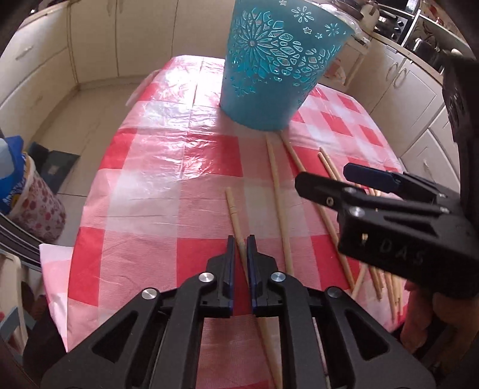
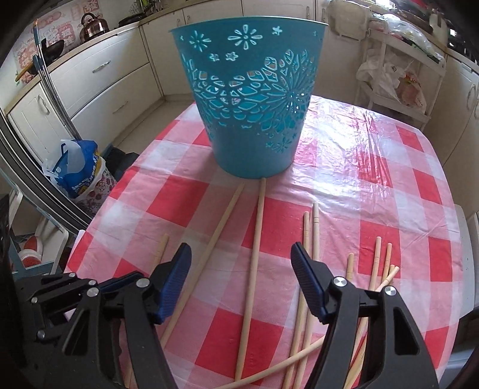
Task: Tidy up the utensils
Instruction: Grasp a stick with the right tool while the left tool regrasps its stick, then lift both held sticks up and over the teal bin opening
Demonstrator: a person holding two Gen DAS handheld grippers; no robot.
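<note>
My left gripper (image 1: 239,248) has its jaws nearly together around a short wooden chopstick (image 1: 233,206); a thin gap shows on either side of it, so I cannot tell whether the pads actually press on it. My right gripper (image 2: 241,269) stands about half open over the table and grips nothing, with one long wooden stick (image 2: 254,254) running up between its jaws and another long stick (image 2: 206,254) just to its left. From what shows, I judge the job barely begun: every chopstick I can see lies on the cloth, including a loose crossed pile (image 2: 377,269) on my right, and whether any are already inside the teal cut-out basket (image 2: 248,98) I cannot tell, since its interior is hidden. That basket stands upright at the far middle of the table, the two long sticks' tips just at its base. The table wears a red-and-white checked cloth under clear plastic (image 2: 374,185), which shines and wrinkles. Around it are cream kitchen cabinets (image 2: 98,77), a kettle (image 2: 94,25) on the counter, and a blue bag (image 2: 77,167) on the floor.
</note>
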